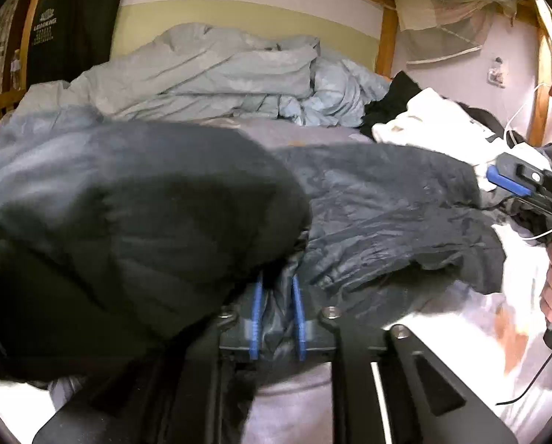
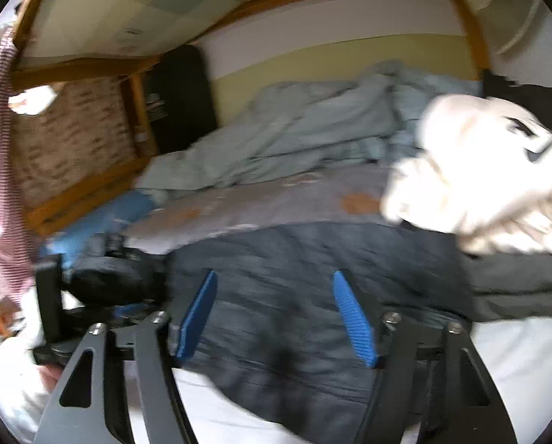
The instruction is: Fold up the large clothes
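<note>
Jacket [image 1: 368, 199] spread on bed [image 1: 313, 133], duvet [image 1: 220, 74] behind it, clothes pile [image 1: 424, 118] to right

A wooden bunk frame [image 1: 386, 33] encloses the bed, its back wall [image 1: 239, 26] banded white above pale yellow, a rumpled light-blue duvet [image 1: 209, 74] heaped against it — a checked mattress underside [image 2: 135, 3] overhead — and a dark printed garment [image 1: 69, 26] hanging at the left corner.
</note>
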### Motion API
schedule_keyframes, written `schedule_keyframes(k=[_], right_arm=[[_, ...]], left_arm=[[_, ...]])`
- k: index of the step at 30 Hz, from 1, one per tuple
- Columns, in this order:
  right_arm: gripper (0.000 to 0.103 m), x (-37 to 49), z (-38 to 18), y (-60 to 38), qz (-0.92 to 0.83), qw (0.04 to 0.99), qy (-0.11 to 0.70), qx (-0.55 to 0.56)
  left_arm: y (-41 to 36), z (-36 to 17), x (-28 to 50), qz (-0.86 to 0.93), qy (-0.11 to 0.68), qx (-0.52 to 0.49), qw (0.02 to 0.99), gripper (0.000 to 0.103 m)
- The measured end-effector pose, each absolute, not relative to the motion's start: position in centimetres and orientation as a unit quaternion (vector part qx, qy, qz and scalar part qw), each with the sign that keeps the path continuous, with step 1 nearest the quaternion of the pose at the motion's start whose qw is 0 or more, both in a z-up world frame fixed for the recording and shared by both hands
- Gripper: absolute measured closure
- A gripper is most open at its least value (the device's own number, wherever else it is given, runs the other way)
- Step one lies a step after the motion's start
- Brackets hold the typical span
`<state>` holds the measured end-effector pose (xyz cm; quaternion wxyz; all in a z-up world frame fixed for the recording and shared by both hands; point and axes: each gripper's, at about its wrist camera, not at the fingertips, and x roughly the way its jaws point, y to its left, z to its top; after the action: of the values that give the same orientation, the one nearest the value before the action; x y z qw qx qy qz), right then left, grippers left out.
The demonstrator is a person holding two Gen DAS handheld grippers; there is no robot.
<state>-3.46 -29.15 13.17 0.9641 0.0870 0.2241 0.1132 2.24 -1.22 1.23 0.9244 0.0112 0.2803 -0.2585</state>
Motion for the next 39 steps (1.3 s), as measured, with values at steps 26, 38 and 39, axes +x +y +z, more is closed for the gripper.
schedule_keyframes(k=[26, 38, 39], right_arm=[[0.043, 0.2, 9.8, -9.8, 0.210, 0.928, 0.303, 0.060], [0.043, -0.9, 9.4, -12.0, 0.186, 0.932, 0.302, 0.074], [0.043, -1.1, 9.4, -12.0, 0.186, 0.933, 0.301, 0.073]], left_arm=[[28.3, -0.3, -0.7, 0.125, 0.317, -0.390, 0.855, 0.030], [25.2, 0.0, 1.0, -0.028, 0.294, -0.412, 0.862, 0.093], [24.1, 1.6, 0.8, -0.050, 0.270, -0.389, 0.879, 0.093]])
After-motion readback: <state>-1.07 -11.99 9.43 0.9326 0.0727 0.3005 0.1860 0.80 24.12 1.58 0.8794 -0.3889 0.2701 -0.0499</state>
